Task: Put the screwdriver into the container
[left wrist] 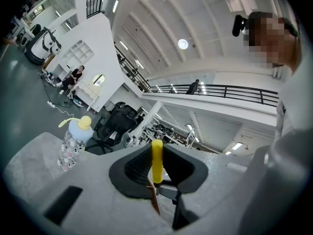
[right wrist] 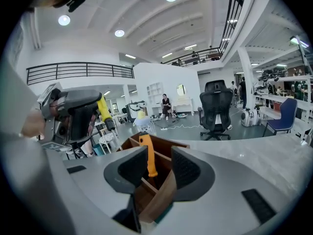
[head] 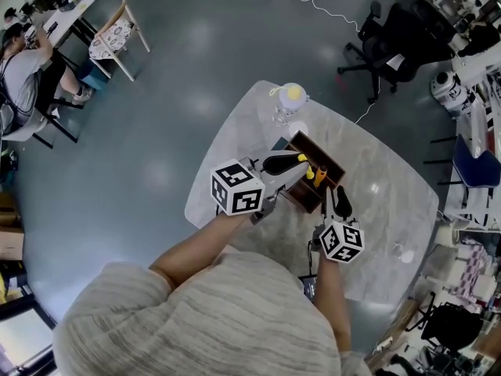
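Left gripper [left wrist: 157, 169]: your jaws are clamped on screwdriver [left wrist: 156, 155]. Slim yellow handle stands upright between pads, dark collar and thin shank below. Tool held in air at left rim of container [right wrist: 164, 192], not yet inside.

Container: open wooden box with dividers. Orange-handled tool [right wrist: 145, 156] already stands in one compartment.

Right gripper [right wrist: 159, 173]: jaws apart, gripping nothing. Box wall lies between them; contact with it uncertain from this angle.

Status: pickup done. Lowering and release are left to you.

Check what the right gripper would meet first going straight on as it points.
Likely the wooden container, its near wall low between the right gripper's open jaws; the orange-handled screwdriver stands just beyond, though depth is unclear.
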Available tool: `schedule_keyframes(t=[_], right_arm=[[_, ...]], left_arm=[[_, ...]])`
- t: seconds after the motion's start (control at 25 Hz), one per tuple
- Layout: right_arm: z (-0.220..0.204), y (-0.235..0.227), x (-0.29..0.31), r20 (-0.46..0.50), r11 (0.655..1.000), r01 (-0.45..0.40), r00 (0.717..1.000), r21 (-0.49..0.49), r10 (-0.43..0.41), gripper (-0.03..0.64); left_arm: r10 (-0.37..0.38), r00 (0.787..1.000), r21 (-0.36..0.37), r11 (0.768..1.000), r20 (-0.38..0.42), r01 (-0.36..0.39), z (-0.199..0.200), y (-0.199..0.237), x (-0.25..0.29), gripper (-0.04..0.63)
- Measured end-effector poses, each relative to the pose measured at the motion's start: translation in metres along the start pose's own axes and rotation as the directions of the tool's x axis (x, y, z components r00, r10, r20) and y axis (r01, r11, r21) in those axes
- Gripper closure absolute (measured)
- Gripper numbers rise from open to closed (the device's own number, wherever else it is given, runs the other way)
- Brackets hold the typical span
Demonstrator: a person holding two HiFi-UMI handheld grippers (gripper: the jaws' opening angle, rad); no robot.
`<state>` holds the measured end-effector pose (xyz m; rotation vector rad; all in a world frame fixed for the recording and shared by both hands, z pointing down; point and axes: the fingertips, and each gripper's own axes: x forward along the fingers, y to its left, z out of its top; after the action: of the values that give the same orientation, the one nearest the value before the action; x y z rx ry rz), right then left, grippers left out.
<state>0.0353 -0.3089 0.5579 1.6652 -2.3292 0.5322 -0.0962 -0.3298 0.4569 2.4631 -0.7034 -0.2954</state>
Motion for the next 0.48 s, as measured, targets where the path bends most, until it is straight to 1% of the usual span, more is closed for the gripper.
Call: schedule_keyframes(t=[0.48], right_arm=[[0.026,0.001,-0.02,0.09,0.999,-0.01,0.996,0.043,0.006,0.503]], left_arm=[[0.006,1.0,0.021,1.0,-0.002,-0.006,0.001,-0.006,0.001,0.517]])
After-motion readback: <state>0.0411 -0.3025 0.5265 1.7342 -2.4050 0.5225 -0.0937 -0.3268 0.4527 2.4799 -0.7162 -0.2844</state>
